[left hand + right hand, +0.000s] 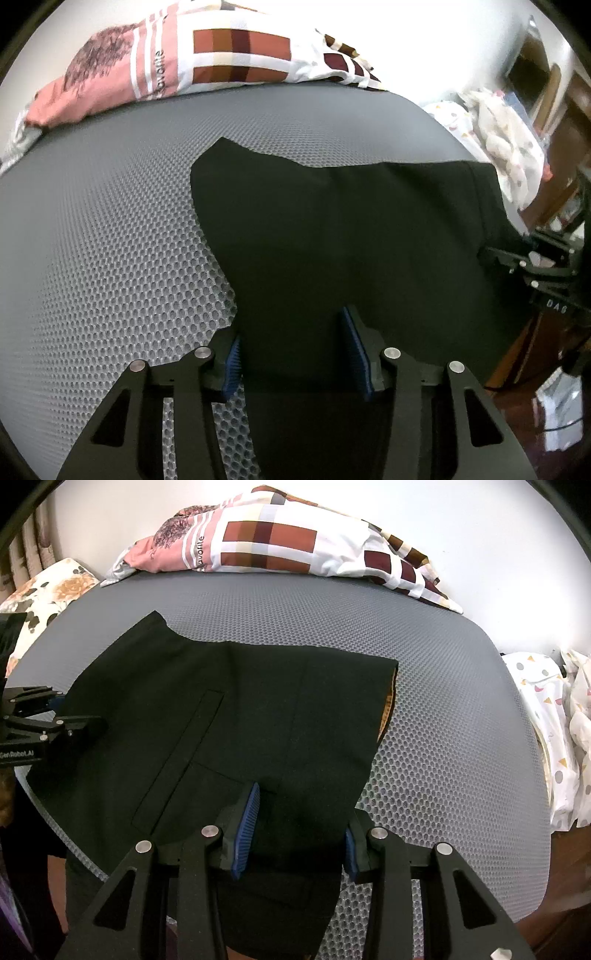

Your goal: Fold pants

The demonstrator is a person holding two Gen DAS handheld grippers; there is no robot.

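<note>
Black pants (236, 731) lie spread flat on a grey honeycomb mat (424, 709), with one edge reaching over the mat's near side. The left hand-held gripper (295, 354) stands at that near edge, its blue pads (232, 365) on either side of the cloth; whether they press on it cannot be told. The right hand-held gripper (299, 834) stands further along the same edge, its blue pads (245, 830) likewise astride the fabric, the grip equally uncertain. Each gripper appears at the margin of the other's view. A stitched pocket outline (177, 753) shows on the pants. A checked quilt (280, 539) lies bunched at the mat's far side, and a floral pillow (48, 594) at the left.
</note>
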